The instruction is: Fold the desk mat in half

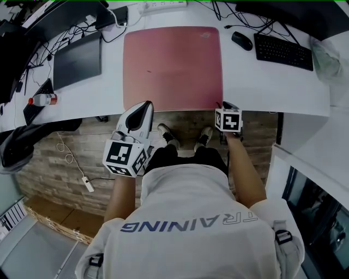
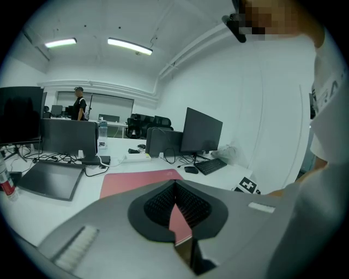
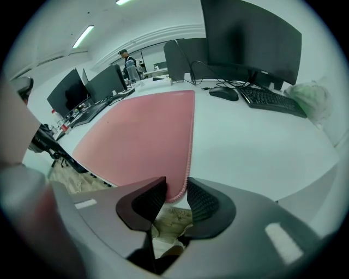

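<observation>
The pink desk mat [image 1: 172, 65] lies flat and unfolded on the white desk [image 1: 262, 87], its near edge along the desk's front edge. My left gripper [image 1: 147, 104] hovers over the mat's near edge, just inside the left corner. In the left gripper view the left gripper [image 2: 174, 188] has its tips together, and the mat [image 2: 136, 182] shows beyond them. My right gripper [image 1: 224, 104] is at the near right corner, tilted steeply down. In the right gripper view the right gripper [image 3: 174, 193] stands open, with the corner of the mat [image 3: 142, 136] showing between the pads.
A keyboard [image 1: 283, 52] and mouse [image 1: 241, 40] lie right of the mat. A dark tablet [image 1: 77, 60] and a bottle [image 1: 44, 99] are to its left, with cables and a power strip [image 1: 163, 5] behind. Monitors [image 3: 245, 38] line the back.
</observation>
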Demonstrator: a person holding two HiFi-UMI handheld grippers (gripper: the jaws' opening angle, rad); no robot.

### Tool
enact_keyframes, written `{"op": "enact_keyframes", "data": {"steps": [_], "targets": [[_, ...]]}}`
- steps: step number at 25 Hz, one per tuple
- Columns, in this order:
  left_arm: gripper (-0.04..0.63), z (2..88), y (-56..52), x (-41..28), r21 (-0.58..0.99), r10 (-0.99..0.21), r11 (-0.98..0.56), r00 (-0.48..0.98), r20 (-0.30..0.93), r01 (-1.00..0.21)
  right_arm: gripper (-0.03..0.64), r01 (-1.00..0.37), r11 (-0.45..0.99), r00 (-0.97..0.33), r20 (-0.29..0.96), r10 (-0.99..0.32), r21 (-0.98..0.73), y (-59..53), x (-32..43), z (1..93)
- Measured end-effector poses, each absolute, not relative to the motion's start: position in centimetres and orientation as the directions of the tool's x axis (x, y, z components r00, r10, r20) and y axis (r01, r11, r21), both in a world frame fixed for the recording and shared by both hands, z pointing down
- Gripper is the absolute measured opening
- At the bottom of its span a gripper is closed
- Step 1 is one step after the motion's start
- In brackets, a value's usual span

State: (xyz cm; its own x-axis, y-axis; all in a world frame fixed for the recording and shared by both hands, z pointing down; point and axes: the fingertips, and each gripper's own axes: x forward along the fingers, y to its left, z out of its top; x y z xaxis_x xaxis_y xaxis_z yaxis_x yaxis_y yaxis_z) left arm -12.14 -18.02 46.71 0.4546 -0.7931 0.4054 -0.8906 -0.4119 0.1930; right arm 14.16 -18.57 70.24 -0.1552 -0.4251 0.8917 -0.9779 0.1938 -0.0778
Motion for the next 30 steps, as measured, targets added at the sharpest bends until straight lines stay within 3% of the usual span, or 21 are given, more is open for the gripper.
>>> {"op": "enact_keyframes", "data": {"steps": [7,15,19,30], "targets": [[0.002,47.3,-17.8,-12.8,0.209,-0.783,-0.415,0.464,0.413,-0.886,0.128,-0.986,0.13,-0.15,0.884,-0.442,-0.102,-18.5,14.7,70.4],[0.002,47.4,-17.7,-13.1,0.215,-0.78,-0.417,0.469,0.415,-0.883,0.051,-0.987,0.113,-0.154,0.866,-0.475,-0.114,-18.5,14.2,70.4],[0.002,47.5,-17.5,-13.3,0.211,-0.781,-0.414,0.464,0.418,-0.886,0.043,-0.986,0.113,-0.166,0.852,-0.496,-0.126,-18.4,14.1,70.2],[0.002,46.8,-17.1,-13.5,0.208,-0.795,-0.408,0.458,0.399,-0.889,0.04,-0.957,0.285,-0.242,0.708,-0.663,-0.061,-20.3,10.7,62.3]]}}
